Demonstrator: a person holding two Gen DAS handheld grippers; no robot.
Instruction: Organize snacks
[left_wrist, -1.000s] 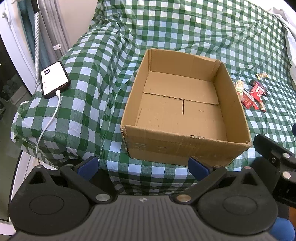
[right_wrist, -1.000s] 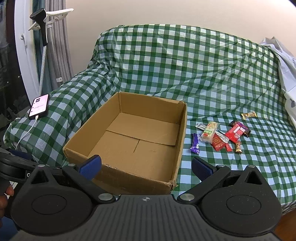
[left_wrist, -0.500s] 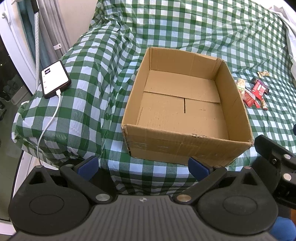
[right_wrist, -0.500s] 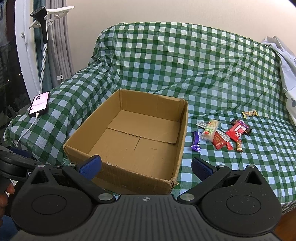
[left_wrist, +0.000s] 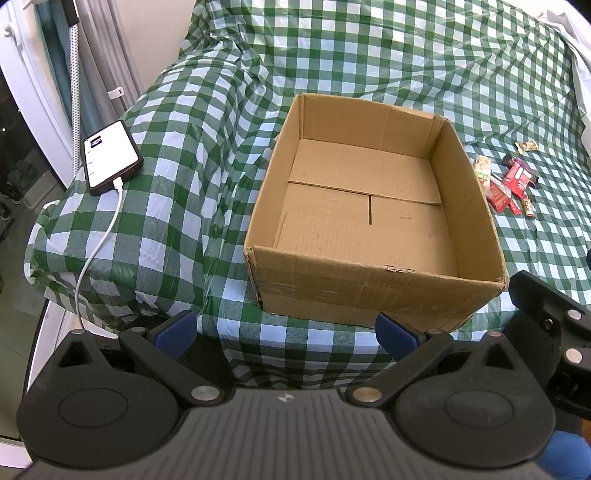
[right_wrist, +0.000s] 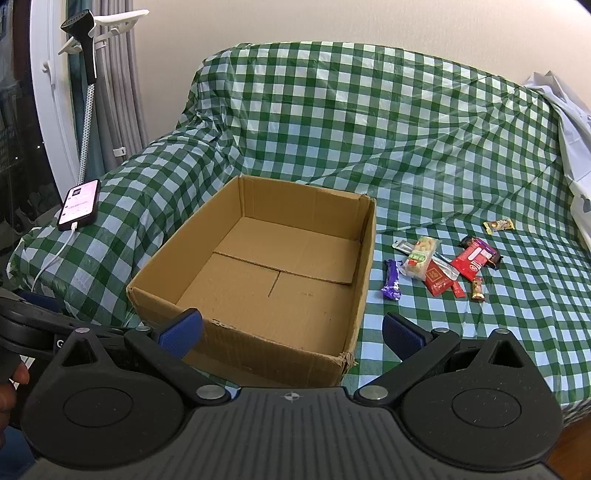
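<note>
Left wrist view
Left gripper (left_wrist: 284, 332): jaws spread wide, nothing between them, short of the box's near wall.
Cardboard box (left_wrist: 369, 291): open-topped, bare inside, on the green checked cover (left_wrist: 229, 110).
Snacks (left_wrist: 506, 181): small cluster on the cover, just right of the box.
Phone (left_wrist: 110, 157): on the armrest, white cable plugged in.

Right wrist view
Right gripper (right_wrist: 291, 332): jaws wide apart, holding nothing, above the box's near right corner.
Purple bar (right_wrist: 391, 284): nearest snack to the box wall.
Gold-wrapped piece (right_wrist: 498, 225): lies apart, behind the rest.

A checked-covered sofa (right_wrist: 424, 147) carries a cardboard box (right_wrist: 266, 273) ahead, snacks (right_wrist: 439, 269) right, a phone (right_wrist: 79, 205) left.
</note>
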